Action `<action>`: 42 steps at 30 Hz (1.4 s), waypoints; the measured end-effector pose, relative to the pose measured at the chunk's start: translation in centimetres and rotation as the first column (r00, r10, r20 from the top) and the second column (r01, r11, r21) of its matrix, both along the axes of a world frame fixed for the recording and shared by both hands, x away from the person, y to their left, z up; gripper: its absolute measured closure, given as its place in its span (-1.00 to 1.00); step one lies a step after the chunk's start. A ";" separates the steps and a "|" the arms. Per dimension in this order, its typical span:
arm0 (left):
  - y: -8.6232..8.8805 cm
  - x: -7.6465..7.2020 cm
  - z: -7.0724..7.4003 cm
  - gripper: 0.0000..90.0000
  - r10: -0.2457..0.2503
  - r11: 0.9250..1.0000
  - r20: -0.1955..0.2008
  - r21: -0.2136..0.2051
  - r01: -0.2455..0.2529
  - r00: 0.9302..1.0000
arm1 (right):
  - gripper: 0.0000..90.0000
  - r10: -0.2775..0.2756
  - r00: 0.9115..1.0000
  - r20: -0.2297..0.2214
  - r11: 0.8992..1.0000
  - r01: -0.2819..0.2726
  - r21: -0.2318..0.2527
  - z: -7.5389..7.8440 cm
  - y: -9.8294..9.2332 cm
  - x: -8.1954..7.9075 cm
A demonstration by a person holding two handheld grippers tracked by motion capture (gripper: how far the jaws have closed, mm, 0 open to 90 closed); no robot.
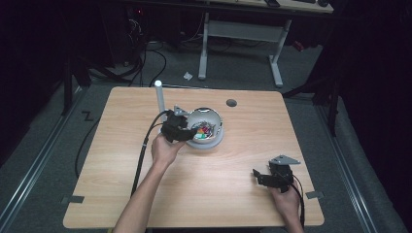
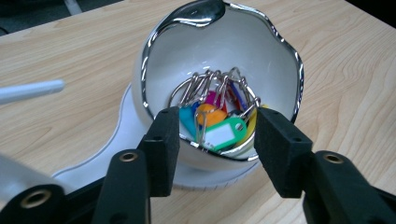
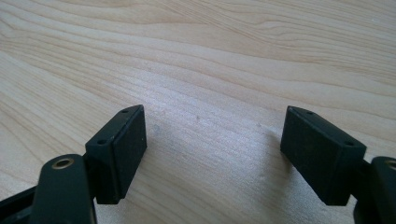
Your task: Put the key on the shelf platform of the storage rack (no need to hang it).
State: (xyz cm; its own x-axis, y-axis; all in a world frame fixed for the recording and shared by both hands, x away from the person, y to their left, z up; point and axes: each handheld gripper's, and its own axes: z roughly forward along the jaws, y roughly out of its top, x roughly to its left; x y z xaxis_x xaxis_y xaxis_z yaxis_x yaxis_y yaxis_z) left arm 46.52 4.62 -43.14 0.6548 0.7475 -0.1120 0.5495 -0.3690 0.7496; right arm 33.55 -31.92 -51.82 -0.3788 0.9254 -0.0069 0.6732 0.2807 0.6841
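A white bowl with a wavy silver rim stands on a white saucer at the middle of the wooden table. Inside it lies a bunch of coloured plastic key tags on metal rings. My left gripper is at the bowl's left side. In the left gripper view, the left gripper is open, its jaws set apart at the bowl's near rim with nothing pressed between them. My right gripper rests near the table's front right. In the right gripper view, the right gripper stands open over bare wood.
A white upright post stands just left of and behind the bowl; it appears as a white rod in the left gripper view. A round cable hole is in the tabletop's back. A black cable trails from the left gripper.
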 end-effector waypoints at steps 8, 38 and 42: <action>1.8 -1.1 0.6 -0.10 0.018 1.000 -0.012 -0.014 -0.018 1.000 | -0.49 -0.001 1.000 -0.001 1.000 0.001 0.001 0.0 0.0 0.0; 4.5 -4.7 3.6 -0.34 0.035 0.998 0.059 -0.062 -0.032 0.998 | -0.49 0.000 1.000 -0.001 1.000 0.000 -0.001 0.0 0.0 0.0; 5.1 -5.1 3.8 -0.34 0.041 0.997 0.056 -0.061 -0.038 0.998 | -0.49 0.000 1.000 -0.001 1.000 0.000 0.000 0.0 0.0 0.0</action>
State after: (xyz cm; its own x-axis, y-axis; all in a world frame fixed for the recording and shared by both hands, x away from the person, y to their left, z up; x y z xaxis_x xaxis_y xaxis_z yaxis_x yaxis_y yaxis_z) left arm 41.40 9.70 -39.37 0.6315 0.7660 -0.1207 0.5186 -0.3014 0.8002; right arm 33.55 -31.92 -51.81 -0.3790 0.9254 -0.0067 0.6742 0.2810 0.6830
